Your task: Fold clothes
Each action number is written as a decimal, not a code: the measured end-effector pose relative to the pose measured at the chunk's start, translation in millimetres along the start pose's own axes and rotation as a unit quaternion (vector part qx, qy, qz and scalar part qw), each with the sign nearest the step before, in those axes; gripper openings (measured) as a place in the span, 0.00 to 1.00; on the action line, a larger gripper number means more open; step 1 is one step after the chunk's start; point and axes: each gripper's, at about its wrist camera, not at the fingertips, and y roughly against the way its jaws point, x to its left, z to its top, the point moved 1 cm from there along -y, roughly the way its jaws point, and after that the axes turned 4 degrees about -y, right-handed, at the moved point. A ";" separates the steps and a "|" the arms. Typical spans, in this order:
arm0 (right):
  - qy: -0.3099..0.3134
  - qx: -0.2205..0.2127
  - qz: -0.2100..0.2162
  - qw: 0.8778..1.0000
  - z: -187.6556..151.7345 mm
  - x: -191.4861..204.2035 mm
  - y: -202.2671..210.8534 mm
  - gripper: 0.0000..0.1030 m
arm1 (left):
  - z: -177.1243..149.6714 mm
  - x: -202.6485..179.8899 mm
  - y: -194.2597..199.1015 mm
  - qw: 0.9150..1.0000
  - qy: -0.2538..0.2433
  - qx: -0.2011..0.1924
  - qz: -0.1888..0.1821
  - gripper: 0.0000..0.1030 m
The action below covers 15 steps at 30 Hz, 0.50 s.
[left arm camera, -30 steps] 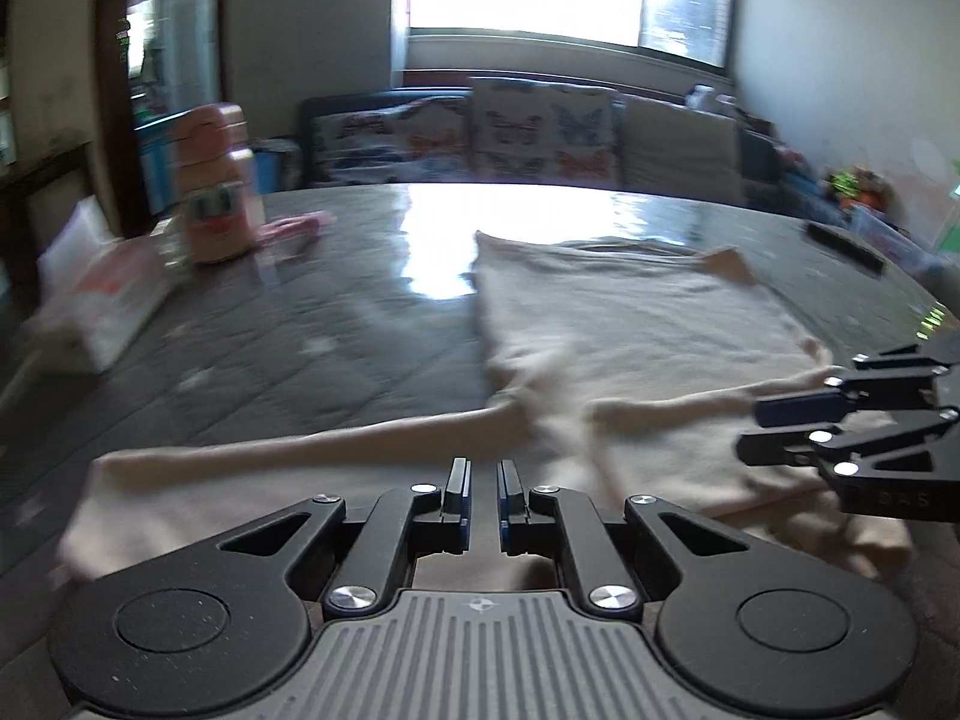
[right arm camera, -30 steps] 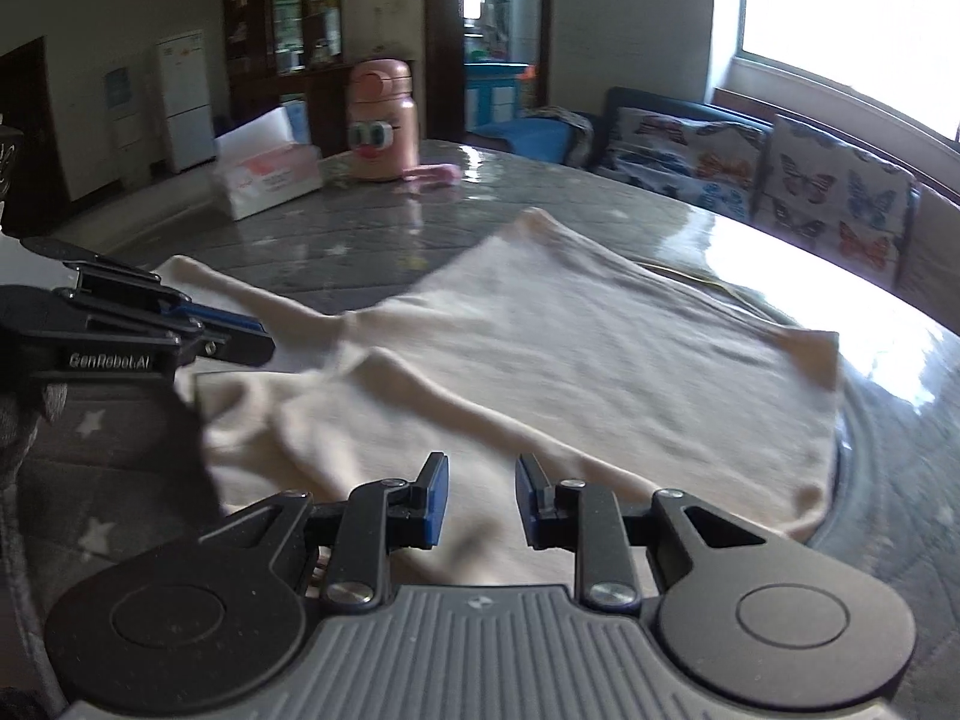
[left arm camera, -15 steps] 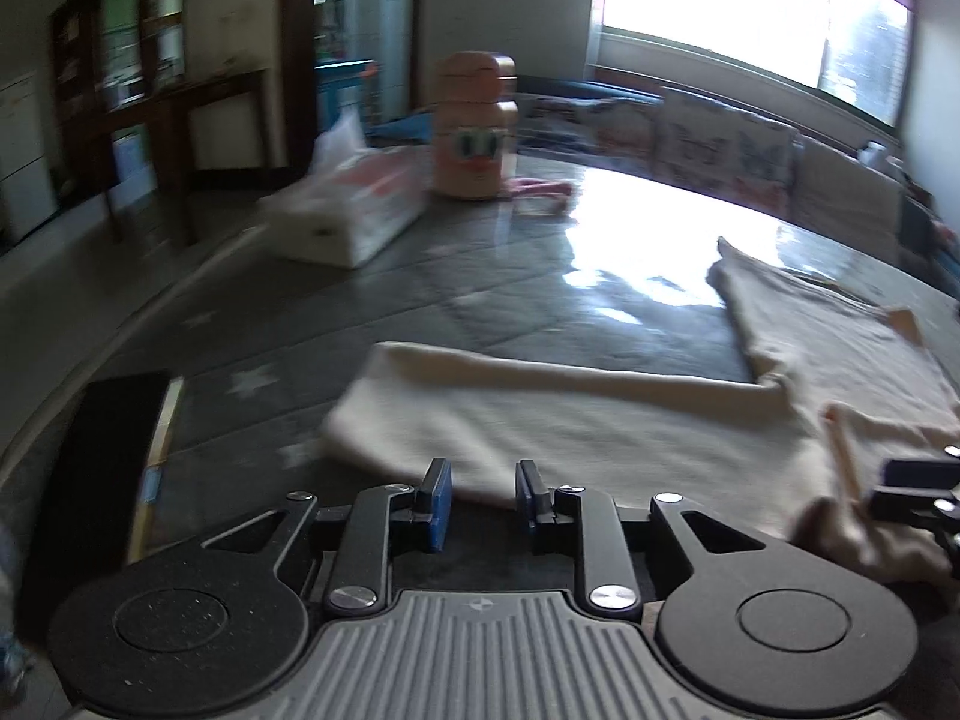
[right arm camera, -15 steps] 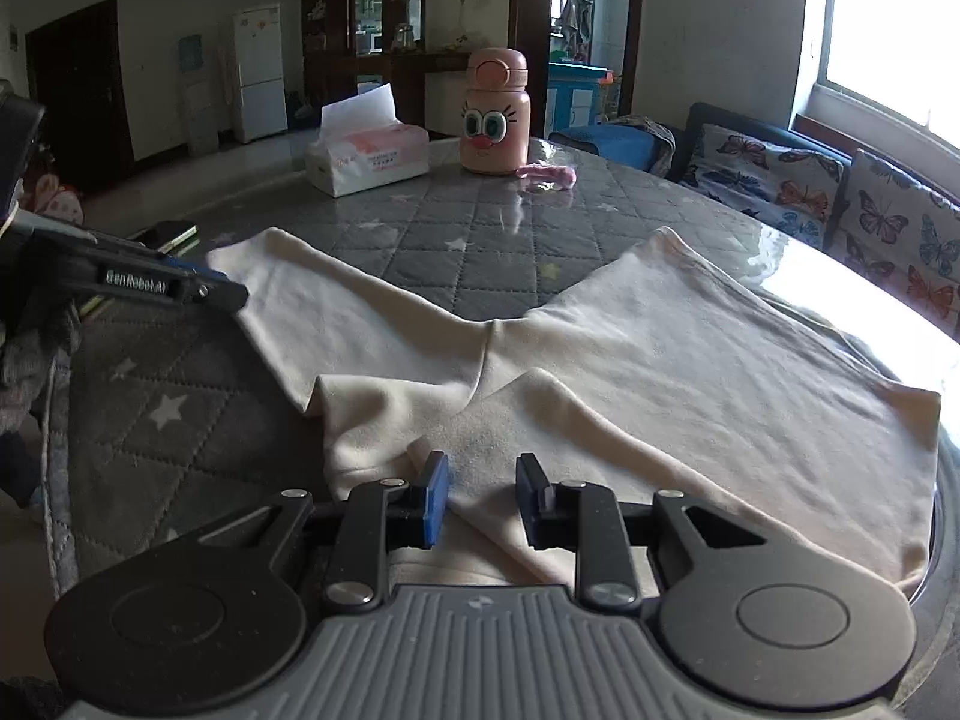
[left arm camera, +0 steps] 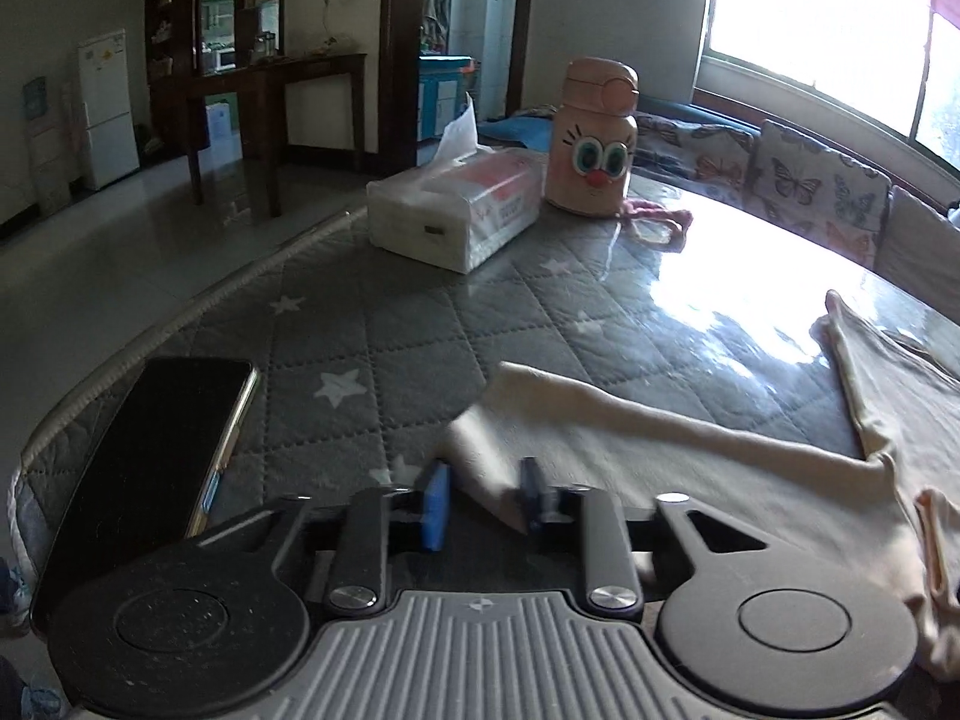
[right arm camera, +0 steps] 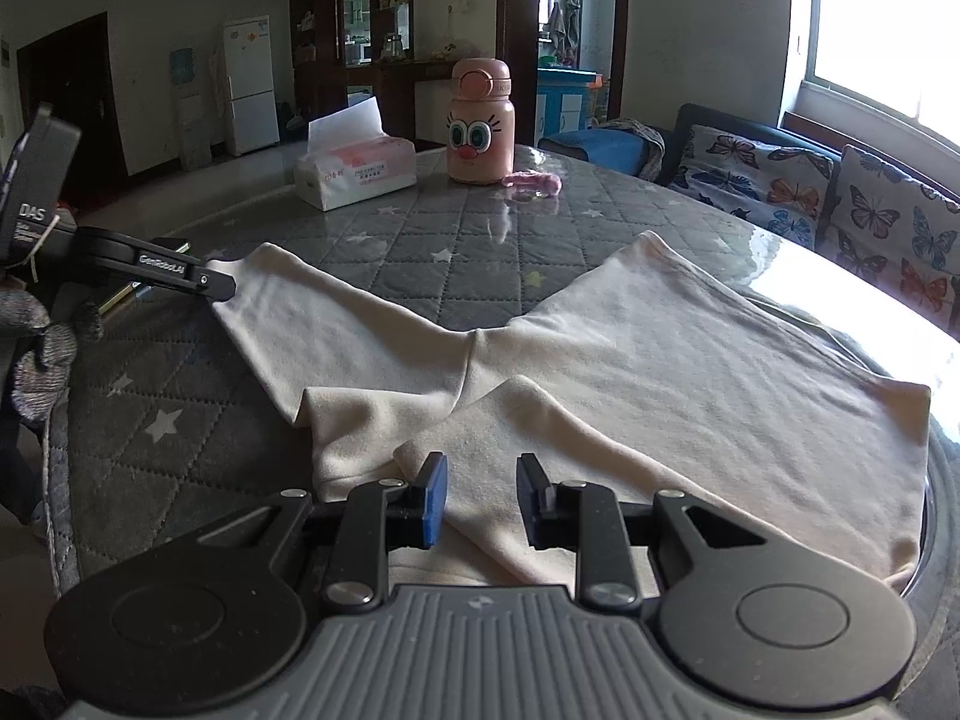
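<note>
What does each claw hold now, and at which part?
The left claw: the sleeve end lies between its jaws, which have just been closing; a firm grip cannot be told. The right claw: open above the shirt, holding nothing.

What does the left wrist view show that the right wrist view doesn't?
Only left wrist: the phone in full, and the end of the sleeve between the left gripper jaws, which have just been closing. Only right wrist: the whole shirt, its other sleeve folded over it, and the open right gripper above that. Both: tissue box, bottle, table.
</note>
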 end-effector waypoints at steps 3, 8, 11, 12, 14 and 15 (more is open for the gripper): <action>-0.004 -0.004 -0.002 1.000 -0.3 -2.2 3.8 0.24 | 7.7 0.9 -0.2 1.000 0.008 -0.006 -0.003 0.05; -0.015 -0.014 -0.010 1.000 0.1 -9.2 12.7 0.24 | 34.8 -9.1 20.1 0.998 0.010 -0.053 -0.023 0.04; -0.023 -0.018 -0.016 0.999 -1.0 -15.0 18.1 0.24 | 54.3 -31.3 41.3 0.994 -0.008 -0.088 -0.060 0.04; -0.026 -0.019 -0.018 0.999 -1.6 -17.1 19.9 0.24 | 60.1 -40.9 48.9 0.992 -0.017 -0.100 -0.073 0.04; -0.032 -0.023 -0.024 0.999 -3.5 -21.8 23.9 0.24 | 70.6 -63.9 62.7 0.987 -0.036 -0.119 -0.103 0.04; -0.036 -0.025 -0.028 0.999 -4.6 -24.8 26.5 0.24 | 74.9 -75.9 69.4 0.984 -0.045 -0.126 -0.120 0.04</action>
